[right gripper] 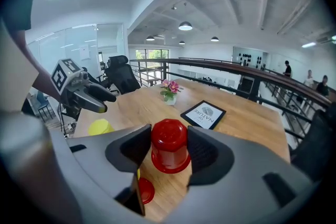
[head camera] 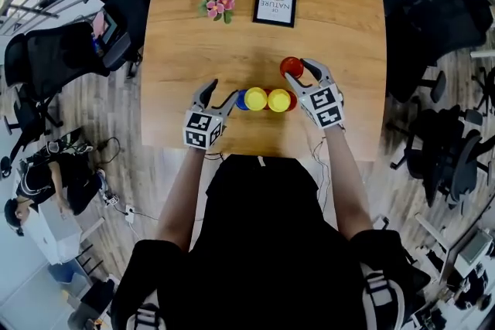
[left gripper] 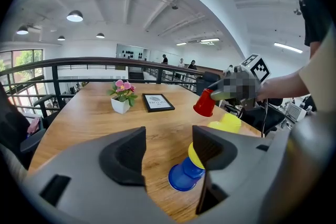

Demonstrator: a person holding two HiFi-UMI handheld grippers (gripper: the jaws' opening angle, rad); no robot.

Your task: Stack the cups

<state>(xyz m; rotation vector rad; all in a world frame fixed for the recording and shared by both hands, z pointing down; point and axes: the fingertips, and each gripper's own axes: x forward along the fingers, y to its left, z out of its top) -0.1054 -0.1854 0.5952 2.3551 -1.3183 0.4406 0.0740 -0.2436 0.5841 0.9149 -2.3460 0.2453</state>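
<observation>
My right gripper (head camera: 298,72) is shut on an upside-down red cup (head camera: 291,66) and holds it in the air above the right end of the cup row. In the right gripper view the red cup (right gripper: 169,145) sits between both pads. Below lie a blue cup (head camera: 240,100), two yellow cups (head camera: 256,98) (head camera: 279,100) and a second red cup (head camera: 292,101) on the wooden table (head camera: 193,50). My left gripper (head camera: 223,91) stands open and holds nothing, just left of the blue cup (left gripper: 182,177).
A small pot of pink flowers (head camera: 217,4) and a framed print (head camera: 275,1) stand at the far side of the table. Office chairs (head camera: 62,58) flank the table on both sides. The cups lie near the front edge.
</observation>
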